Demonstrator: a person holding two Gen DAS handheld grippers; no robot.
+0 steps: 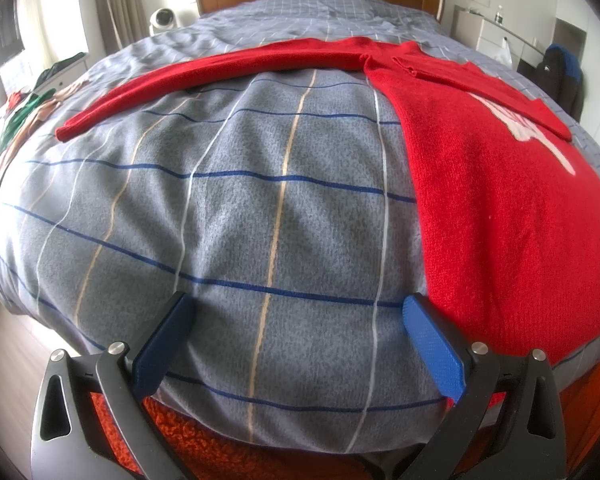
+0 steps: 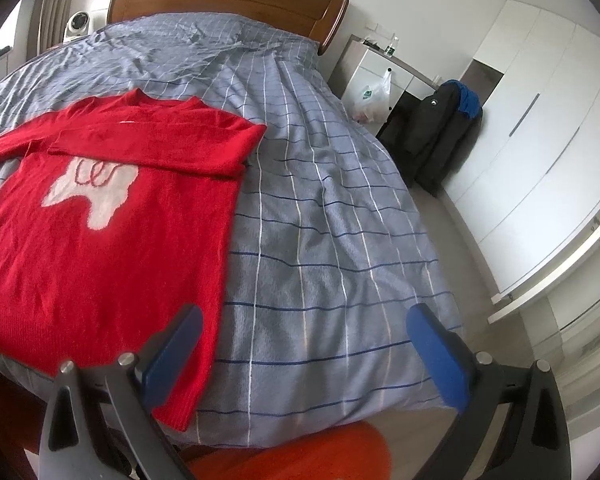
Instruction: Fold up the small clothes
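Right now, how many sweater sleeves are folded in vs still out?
1 folded, 1 out. The folded sleeve lies across the red sweater's chest; the other sleeve stretches left over the bedspread.

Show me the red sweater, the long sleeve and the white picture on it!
sweater point(image 2: 100, 264), right wrist view, on its lower body.
sleeve point(image 1: 204, 70), left wrist view, midway along its length.
picture point(image 2: 96, 188), right wrist view, on the white patch's middle.
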